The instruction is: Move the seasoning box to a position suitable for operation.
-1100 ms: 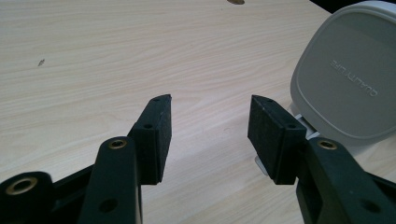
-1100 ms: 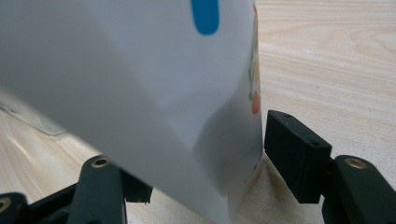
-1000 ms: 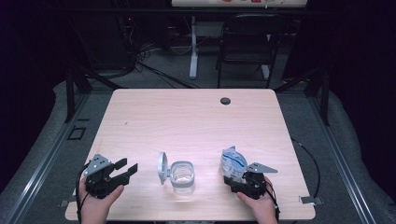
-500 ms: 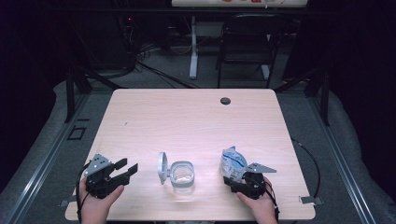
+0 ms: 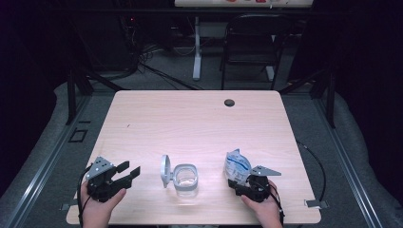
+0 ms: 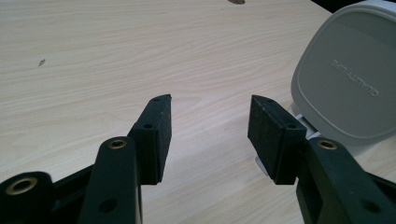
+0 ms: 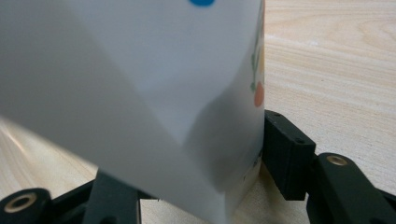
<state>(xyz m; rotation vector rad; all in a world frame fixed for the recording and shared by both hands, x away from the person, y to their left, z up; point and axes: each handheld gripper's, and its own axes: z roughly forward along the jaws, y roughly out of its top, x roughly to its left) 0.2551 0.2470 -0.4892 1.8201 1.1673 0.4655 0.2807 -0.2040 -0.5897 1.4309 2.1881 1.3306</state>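
Note:
A white pouch with blue print stands on the table near its front right. My right gripper reaches around the pouch's lower part; its jaws have just been closing and the right pad presses on the pouch's edge. A clear square container sits at the front middle, its grey hinged lid standing open on the left side. My left gripper rests left of the container, open, with nothing between its pads.
The light wooden table has a dark cable hole near its far edge. A black chair and a white stand leg stand behind the table. Cables trail off the table's right side.
Both hands stay where they were. The pouch stands in the same spot between the right gripper's jaws.

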